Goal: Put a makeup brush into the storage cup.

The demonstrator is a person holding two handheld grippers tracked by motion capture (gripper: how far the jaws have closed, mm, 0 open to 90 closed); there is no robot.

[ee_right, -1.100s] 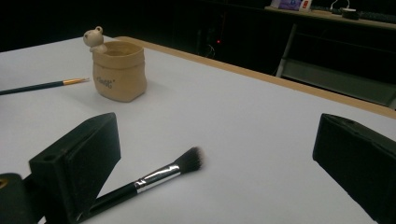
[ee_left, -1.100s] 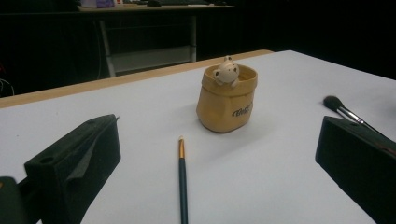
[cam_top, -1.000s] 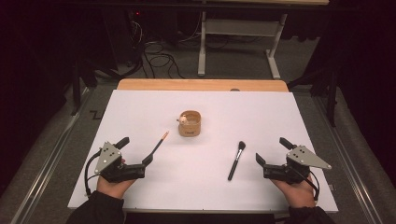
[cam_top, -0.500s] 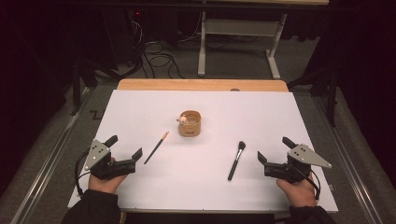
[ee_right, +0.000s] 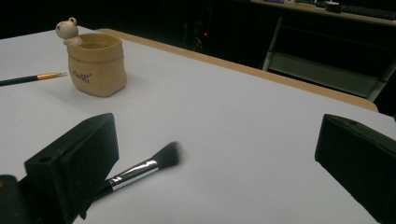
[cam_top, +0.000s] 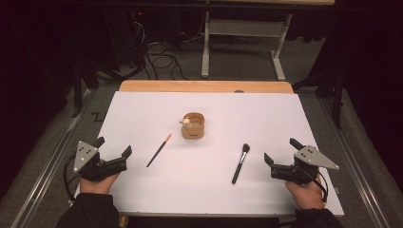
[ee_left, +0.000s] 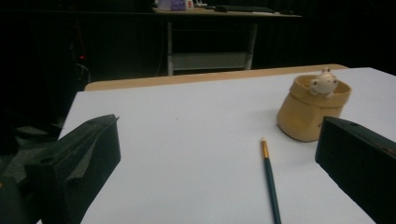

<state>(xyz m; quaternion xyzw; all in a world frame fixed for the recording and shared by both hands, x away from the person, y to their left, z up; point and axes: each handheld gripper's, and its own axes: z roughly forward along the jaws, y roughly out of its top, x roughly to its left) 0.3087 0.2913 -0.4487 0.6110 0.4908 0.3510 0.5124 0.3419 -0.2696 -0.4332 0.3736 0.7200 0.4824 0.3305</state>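
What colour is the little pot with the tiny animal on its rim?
The pot is tan, like light clay, with a pale cream animal figure. The right gripper view shows it best.

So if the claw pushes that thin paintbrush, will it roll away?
Probably a little. The paintbrush looks round, thin and light, lying flat on the smooth white table, so a sideways nudge could roll it. It seems stiff, so it likely won't bend.

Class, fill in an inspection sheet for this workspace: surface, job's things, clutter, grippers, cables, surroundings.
Surface: white table top, wooden strip at far edge.
Job's things: thin paintbrush and makeup brush lying flat; tan pot with a small figure on its rim, standing between them, farther back.
Clutter: nothing seen.
Grippers: left gripper and right gripper both open, empty, apart from the brushes.
Cables: loose cables on floor behind.
Surroundings: dark room, desk frame behind.
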